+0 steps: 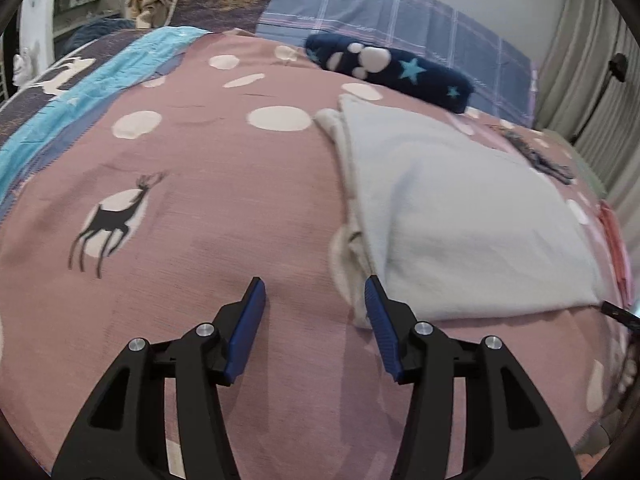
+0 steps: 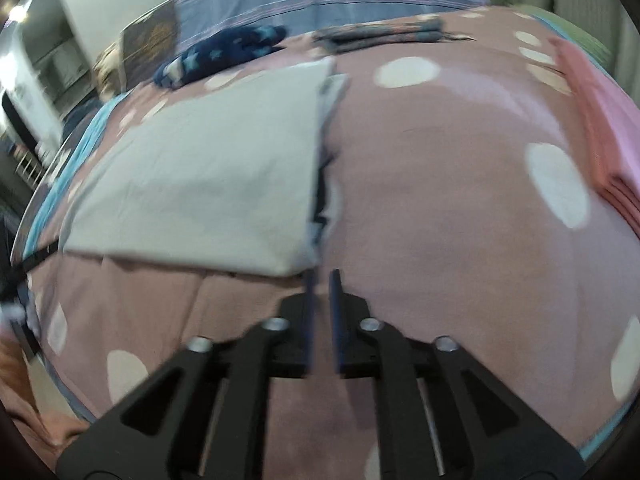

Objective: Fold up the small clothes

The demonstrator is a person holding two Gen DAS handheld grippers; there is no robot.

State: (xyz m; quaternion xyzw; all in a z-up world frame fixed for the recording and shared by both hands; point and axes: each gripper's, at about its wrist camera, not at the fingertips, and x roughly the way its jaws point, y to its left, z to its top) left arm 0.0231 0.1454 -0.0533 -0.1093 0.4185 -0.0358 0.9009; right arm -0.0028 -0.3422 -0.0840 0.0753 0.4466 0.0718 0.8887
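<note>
The pale blue garment lies folded on the pink bedspread. Your left tool gapes empty beside its near-left corner; your right tool, slightly parted, holds nothing. Grip both near corners evenly before folding.

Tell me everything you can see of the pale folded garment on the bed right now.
The pale folded garment is a light grey-blue, soft-looking knit, folded into a flat rectangle with layered edges showing cream and dark parts along its sides. It lies flat on the pink spotted bedspread, in front of a navy star-patterned item. Nothing holds it: the left gripper hovers open beside its near left corner, and the right gripper sits just off its near right corner, jaws slightly apart.
</note>
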